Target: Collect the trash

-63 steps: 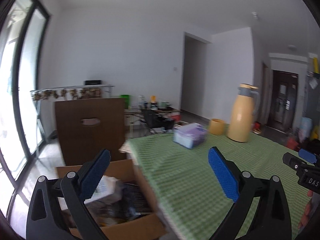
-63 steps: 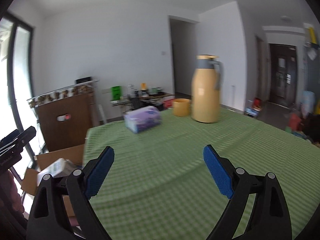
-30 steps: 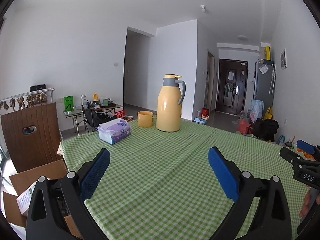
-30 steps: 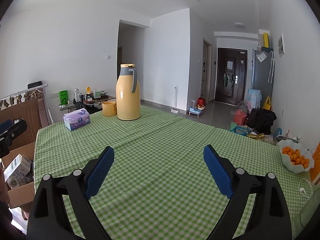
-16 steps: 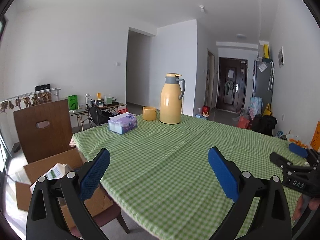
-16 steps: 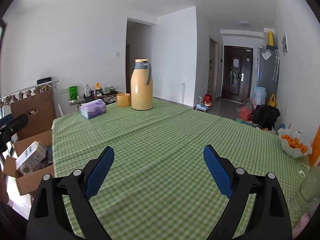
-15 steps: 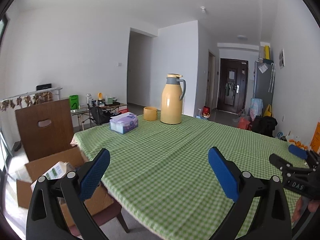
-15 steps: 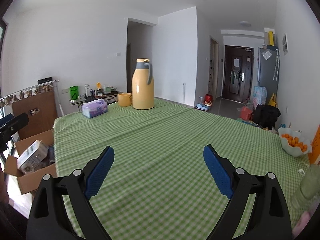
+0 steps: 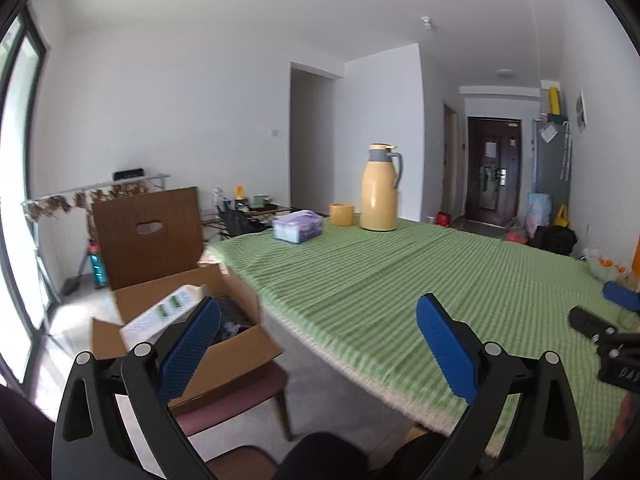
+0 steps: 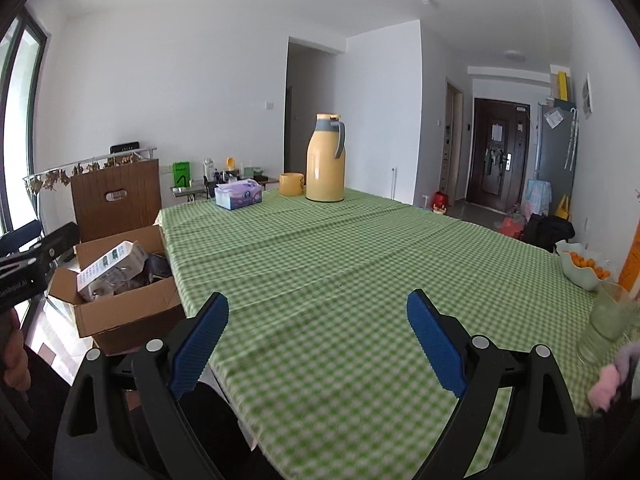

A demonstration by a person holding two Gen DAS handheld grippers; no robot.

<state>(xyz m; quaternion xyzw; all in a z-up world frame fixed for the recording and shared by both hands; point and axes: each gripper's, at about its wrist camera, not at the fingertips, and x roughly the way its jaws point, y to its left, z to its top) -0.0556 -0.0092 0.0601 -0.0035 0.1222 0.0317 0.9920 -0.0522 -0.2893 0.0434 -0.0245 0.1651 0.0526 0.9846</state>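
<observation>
An open cardboard box (image 9: 224, 356) sits on a chair seat at the table's left end and holds trash: a white carton (image 9: 160, 312) and dark wrappers. It also shows in the right wrist view (image 10: 120, 312). My left gripper (image 9: 316, 348) is open and empty, held off the table's near edge beside the box. My right gripper (image 10: 318, 336) is open and empty above the green checked tablecloth (image 10: 340, 260). No loose trash shows on the cloth.
On the table's far end stand a yellow thermos jug (image 10: 325, 160), a yellow cup (image 10: 291, 184) and a purple tissue box (image 10: 238, 194). A bowl of oranges (image 10: 582, 266) and a glass (image 10: 608, 316) sit at the right. A brown chair back (image 9: 148, 236) rises behind the box.
Both grippers have drawn back from the table and turned left. The box and chair now sit larger and closer in both views. Both stay open and empty.
</observation>
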